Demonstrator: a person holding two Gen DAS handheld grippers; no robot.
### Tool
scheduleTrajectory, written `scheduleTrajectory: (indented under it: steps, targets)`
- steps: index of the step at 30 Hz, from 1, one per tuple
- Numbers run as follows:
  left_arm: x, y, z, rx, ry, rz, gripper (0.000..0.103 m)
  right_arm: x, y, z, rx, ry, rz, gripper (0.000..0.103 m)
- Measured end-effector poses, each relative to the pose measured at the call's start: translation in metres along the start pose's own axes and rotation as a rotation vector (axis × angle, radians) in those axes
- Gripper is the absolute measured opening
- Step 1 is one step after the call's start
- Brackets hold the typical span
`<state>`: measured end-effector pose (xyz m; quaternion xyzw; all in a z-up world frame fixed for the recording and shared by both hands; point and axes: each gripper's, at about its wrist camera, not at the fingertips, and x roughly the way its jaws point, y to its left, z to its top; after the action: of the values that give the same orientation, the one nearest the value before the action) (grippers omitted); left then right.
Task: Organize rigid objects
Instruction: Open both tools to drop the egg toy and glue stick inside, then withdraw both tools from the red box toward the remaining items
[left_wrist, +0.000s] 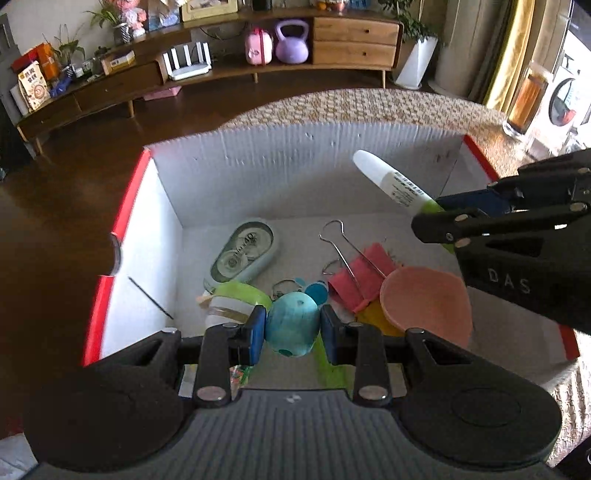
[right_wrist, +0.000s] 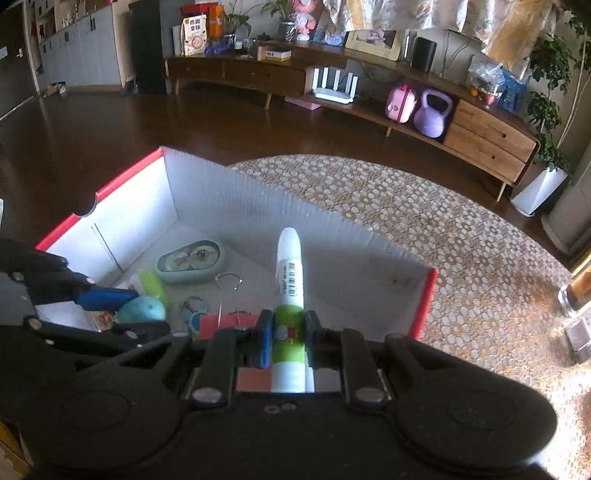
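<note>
Starting with the left wrist view: the left gripper (left_wrist: 293, 328) is seen with jaws pinching a teal egg-shaped toy (left_wrist: 291, 324) over the white box (left_wrist: 258, 173) with red edges. On the box floor a correction tape dispenser (left_wrist: 245, 251), a red binder clip (left_wrist: 356, 275), a green tape roll (left_wrist: 236, 299) and a pink dish (left_wrist: 424, 302) are shown; the dish is not visible from the other camera. The right gripper (left_wrist: 439, 218) enters from the right, "DAS" readable on its body, clamped on a white-and-green glue stick (left_wrist: 391, 179). Print on the stick's label and on the dispenser is too small to read. In the right wrist view the right gripper (right_wrist: 288, 332) is seen with jaws pressed on the glue stick (right_wrist: 290, 266), held above the box (right_wrist: 332, 236); a barcode is shown, text illegible. The patterned tablecloth (right_wrist: 461, 236) is seen more widely here.
</note>
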<state>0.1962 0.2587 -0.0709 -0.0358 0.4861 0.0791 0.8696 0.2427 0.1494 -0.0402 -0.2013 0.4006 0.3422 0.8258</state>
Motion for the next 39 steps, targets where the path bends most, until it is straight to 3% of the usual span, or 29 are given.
scheduleTrajectory:
  steps: [9, 21, 25, 29, 39]
  targets:
    - [0.019, -0.005, 0.000, 0.021, 0.040, 0.006, 0.031, 0.018, 0.009, -0.004, -0.013, 0.048, 0.007, 0.017]
    - [0.028, -0.005, 0.008, 0.008, 0.107, 0.015, 0.031, 0.001, 0.005, -0.007, 0.040, 0.033, 0.063, 0.028]
    - [0.029, -0.003, 0.010, -0.017, 0.132, 0.017, 0.031, -0.015, 0.002, -0.011, 0.057, 0.021, 0.082, 0.037]
    - [0.023, -0.002, 0.008, -0.038, 0.120, 0.044, 0.031, -0.033, -0.002, -0.019, 0.064, 0.001, 0.095, 0.041]
    - [-0.022, -0.006, 0.005, -0.098, 0.023, 0.025, 0.032, -0.077, -0.011, -0.038, 0.091, -0.041, 0.138, 0.052]
